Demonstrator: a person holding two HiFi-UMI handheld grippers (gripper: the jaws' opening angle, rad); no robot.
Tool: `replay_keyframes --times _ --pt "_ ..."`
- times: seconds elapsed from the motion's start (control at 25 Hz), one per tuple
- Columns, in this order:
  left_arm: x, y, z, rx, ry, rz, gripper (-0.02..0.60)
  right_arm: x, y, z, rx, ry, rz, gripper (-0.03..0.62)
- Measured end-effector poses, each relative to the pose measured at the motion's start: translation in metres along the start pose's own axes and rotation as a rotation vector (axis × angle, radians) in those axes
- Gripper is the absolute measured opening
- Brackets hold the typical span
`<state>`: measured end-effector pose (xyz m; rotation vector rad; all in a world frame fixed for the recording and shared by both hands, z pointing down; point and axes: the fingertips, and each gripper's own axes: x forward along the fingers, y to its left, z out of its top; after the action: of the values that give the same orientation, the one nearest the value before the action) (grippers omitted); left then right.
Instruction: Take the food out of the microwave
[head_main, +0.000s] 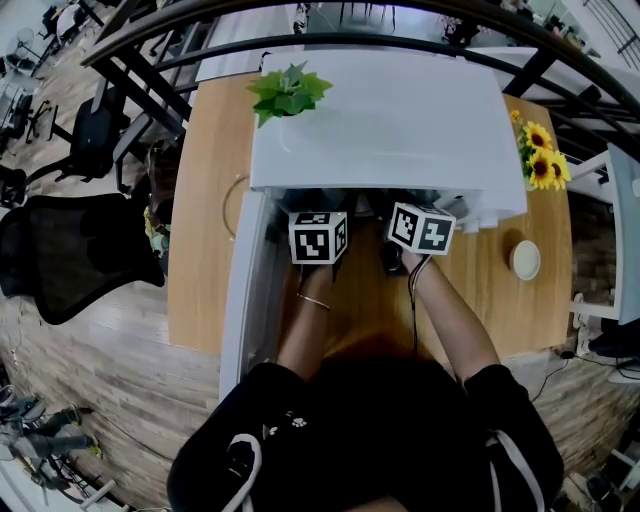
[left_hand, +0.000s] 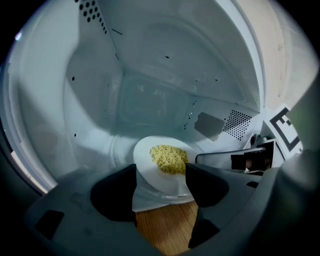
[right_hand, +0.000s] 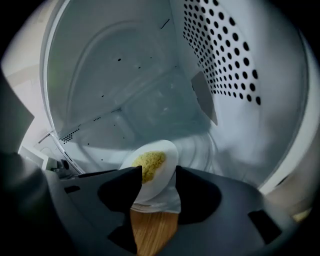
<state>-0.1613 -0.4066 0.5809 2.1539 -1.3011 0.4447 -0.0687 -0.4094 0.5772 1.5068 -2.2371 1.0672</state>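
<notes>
A white plate (left_hand: 172, 177) of yellow noodles (left_hand: 169, 159) sits low inside the white microwave (head_main: 400, 120), whose door (head_main: 248, 290) hangs open at the left. My left gripper (left_hand: 160, 172) is open at the cavity's mouth. Its jaws flank the plate's near edge, and I cannot tell whether they touch it. My right gripper (right_hand: 158, 175) is open too, and the plate (right_hand: 160, 175) and noodles (right_hand: 149, 164) show just beyond its tips. From above only the two marker cubes (head_main: 318, 237) (head_main: 421, 228) show; the microwave's top hides the jaws and the plate.
The microwave stands on a wooden table (head_main: 205, 250). A green plant (head_main: 288, 92) sits on its top. Sunflowers (head_main: 540, 160) and a small white cup (head_main: 525, 259) are at the table's right. The perforated cavity wall (right_hand: 225, 55) is close beside my right gripper.
</notes>
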Motion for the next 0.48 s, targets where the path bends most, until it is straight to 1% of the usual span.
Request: replay_keyframes --times 0.4,0.48 --pt "-0.016 -0.010 -0.014 -0.018 -0.001 -0.024 0.284 -0.017 0.003 -0.014 0.035 0.027 0.017 0.215" --pt "-0.019 -0.011 -0.017 -0.020 0.001 -0.026 0.284 -0.020 0.005 -0.017 0.039 0.032 0.025 0.224"
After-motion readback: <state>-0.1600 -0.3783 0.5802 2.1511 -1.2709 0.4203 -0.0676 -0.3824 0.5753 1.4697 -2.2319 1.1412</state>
